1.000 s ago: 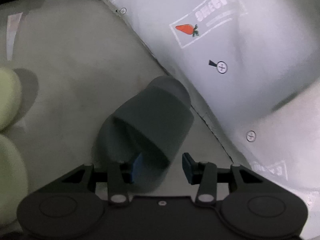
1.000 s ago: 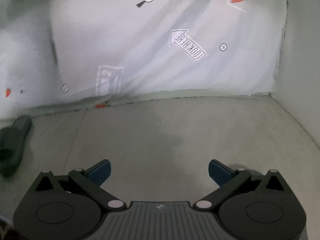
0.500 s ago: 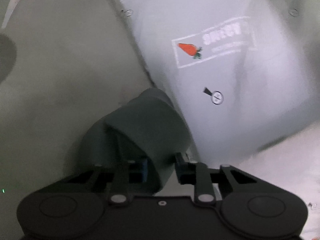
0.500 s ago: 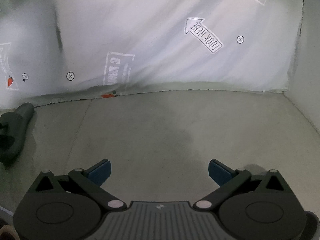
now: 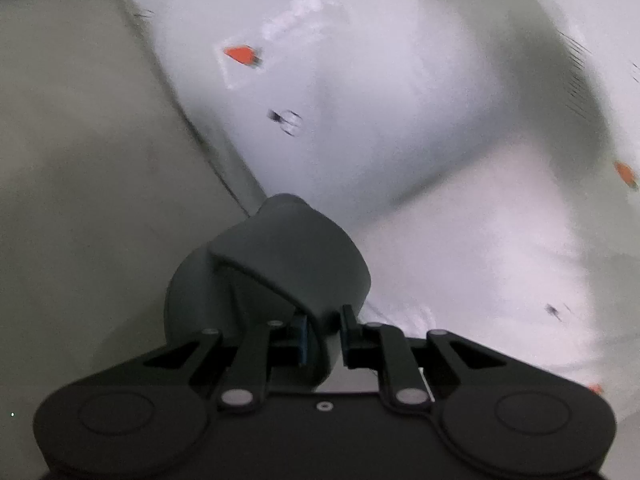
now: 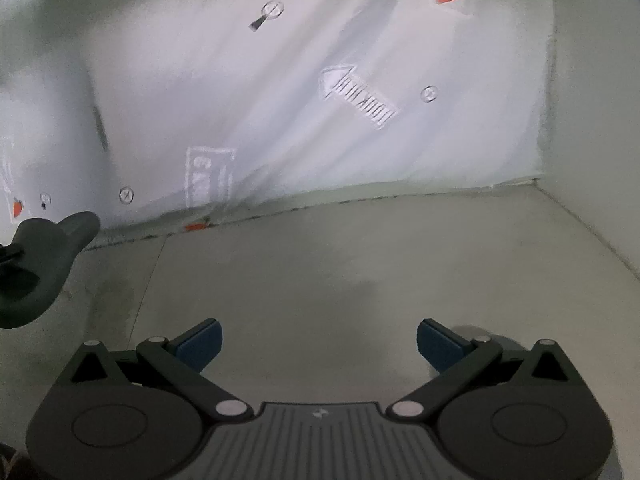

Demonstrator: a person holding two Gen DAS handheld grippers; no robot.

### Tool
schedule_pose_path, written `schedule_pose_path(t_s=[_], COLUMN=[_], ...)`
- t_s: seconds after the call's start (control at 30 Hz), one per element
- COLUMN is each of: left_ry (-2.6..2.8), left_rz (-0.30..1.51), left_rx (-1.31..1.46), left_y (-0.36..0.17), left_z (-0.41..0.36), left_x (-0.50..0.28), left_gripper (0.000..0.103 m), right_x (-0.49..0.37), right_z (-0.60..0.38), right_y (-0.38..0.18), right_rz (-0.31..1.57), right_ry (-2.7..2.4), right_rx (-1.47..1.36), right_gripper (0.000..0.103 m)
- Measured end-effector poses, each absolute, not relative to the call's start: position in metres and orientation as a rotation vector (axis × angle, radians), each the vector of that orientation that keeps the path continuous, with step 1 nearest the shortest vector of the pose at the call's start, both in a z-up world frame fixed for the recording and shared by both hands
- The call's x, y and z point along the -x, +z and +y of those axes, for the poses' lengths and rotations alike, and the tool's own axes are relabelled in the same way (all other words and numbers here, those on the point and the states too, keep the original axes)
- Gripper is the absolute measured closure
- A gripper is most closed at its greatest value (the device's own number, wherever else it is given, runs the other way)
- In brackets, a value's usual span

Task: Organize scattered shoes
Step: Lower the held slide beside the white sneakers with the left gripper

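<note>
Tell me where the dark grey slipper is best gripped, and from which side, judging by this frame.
The upper strap's edge at the foot opening, approached from the heel side. The dark grey slipper has a wide band arching over the sole, thin enough for one finger inside and one outside, which is how the left gripper holds it now. The whole body looks too wide to span. The right gripper hangs open, empty.

Dark grey slipper [image 5: 288, 264] between black left gripper [image 5: 324, 336] fingers, blue pads. White sheet [image 6: 320, 100] ahead: orange carrots, arrow print. Floor [image 6: 340, 272] pale grey-green.
</note>
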State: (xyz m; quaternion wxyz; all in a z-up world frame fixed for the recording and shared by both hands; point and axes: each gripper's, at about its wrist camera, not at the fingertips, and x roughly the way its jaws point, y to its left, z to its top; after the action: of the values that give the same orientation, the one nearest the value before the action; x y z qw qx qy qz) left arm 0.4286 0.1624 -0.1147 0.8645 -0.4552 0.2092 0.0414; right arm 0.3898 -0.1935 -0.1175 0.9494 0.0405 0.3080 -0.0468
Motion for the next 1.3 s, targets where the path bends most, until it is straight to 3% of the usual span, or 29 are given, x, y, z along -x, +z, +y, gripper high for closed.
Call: schedule_pose_path(t_s=[0.57, 0.93, 1.3], left_ry=[-0.190, -0.136, -0.100], left_rz=[0.558, 0.699, 0.799], left_rx=[0.849, 0.769, 0.654], left_y=[-0.067, -0.104, -0.146], left_z=[-0.037, -0.125, -0.163], left_x=[-0.353, -0.304, -0.271], left_gripper=[0.087, 0.087, 0.084], right_x=[-0.275, -0.242, -0.225], right_z=[-0.332, -0.413, -0.448], right_y=[-0.091, -0.082, -0.094], right_rz=[0.549, 0.570, 0.625], right_ry=[-0.218, -0.200, -0.146], right_rx=[-0.197, -0.182, -0.178], right_gripper=[0.000, 0.000, 0.000])
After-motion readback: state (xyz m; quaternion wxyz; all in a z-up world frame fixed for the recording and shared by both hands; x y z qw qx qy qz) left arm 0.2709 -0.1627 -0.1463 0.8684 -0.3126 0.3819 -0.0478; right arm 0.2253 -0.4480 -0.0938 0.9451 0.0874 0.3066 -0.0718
